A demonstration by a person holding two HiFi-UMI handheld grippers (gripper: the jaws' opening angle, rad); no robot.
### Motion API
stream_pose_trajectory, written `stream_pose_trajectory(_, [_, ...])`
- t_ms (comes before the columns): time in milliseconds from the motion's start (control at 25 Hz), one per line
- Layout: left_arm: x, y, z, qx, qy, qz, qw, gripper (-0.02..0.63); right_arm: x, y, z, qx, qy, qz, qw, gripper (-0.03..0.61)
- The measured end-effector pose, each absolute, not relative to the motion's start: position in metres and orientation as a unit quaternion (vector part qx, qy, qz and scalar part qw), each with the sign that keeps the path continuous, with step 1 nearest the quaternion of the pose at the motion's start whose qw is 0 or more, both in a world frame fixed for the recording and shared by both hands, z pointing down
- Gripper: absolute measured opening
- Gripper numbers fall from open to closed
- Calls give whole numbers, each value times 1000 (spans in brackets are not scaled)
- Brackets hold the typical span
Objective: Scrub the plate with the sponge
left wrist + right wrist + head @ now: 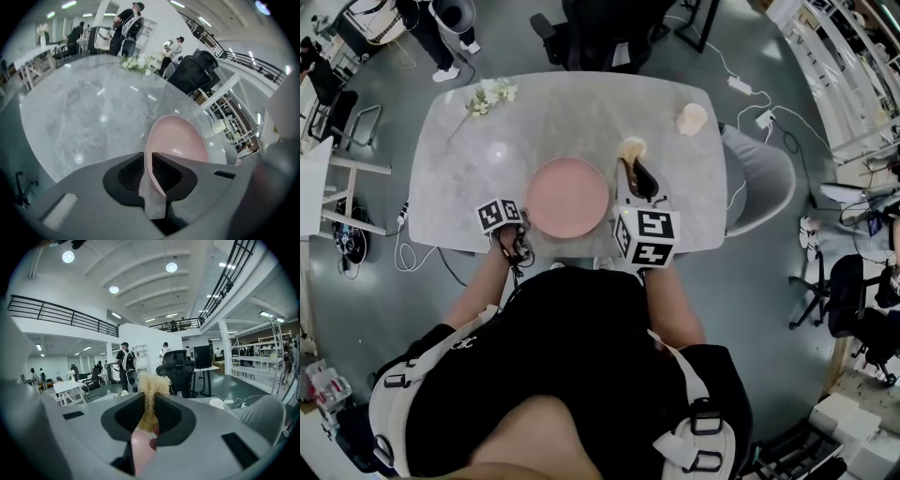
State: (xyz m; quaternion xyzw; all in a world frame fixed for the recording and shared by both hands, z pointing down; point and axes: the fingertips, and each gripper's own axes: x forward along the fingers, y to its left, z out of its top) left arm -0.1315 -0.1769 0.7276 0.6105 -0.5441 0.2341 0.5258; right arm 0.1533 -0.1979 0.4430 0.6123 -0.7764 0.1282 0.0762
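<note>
Left gripper [147, 164] pinches one plate [183, 143], right gripper [151, 414] one sponge [151, 386].

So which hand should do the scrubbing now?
Right. The right gripper holds the sponge, just beside the plate; the left gripper is busy clamping the plate's rim.

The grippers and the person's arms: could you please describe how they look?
Both the left gripper and right gripper have grey bodies with black ribbed pads. Each carries a white cube printed with black square markers. The person wears a black top and white straps with black buckles.
</note>
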Motion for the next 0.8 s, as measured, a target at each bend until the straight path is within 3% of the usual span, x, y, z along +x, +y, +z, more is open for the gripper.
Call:
stream_pose_trajectory(200, [-146, -215, 632, 667, -627, 213, 342, 51, 147, -198, 442, 604, -784, 126, 71, 63])
stream_pose_trajectory(520, [-123, -231, 450, 752, -653, 76, 52, 6, 129, -200, 429, 595, -795, 108, 38, 63])
stream_pose_trajectory(640, [-106, -220, 417, 773, -632, 50, 13, 6, 127, -195, 412, 589, -804, 75, 2, 61])
stream_pose_trajectory(800, [-93, -215, 409, 791, -610, 46, 19, 6, 126, -190, 397, 586, -809, 48, -30, 61])
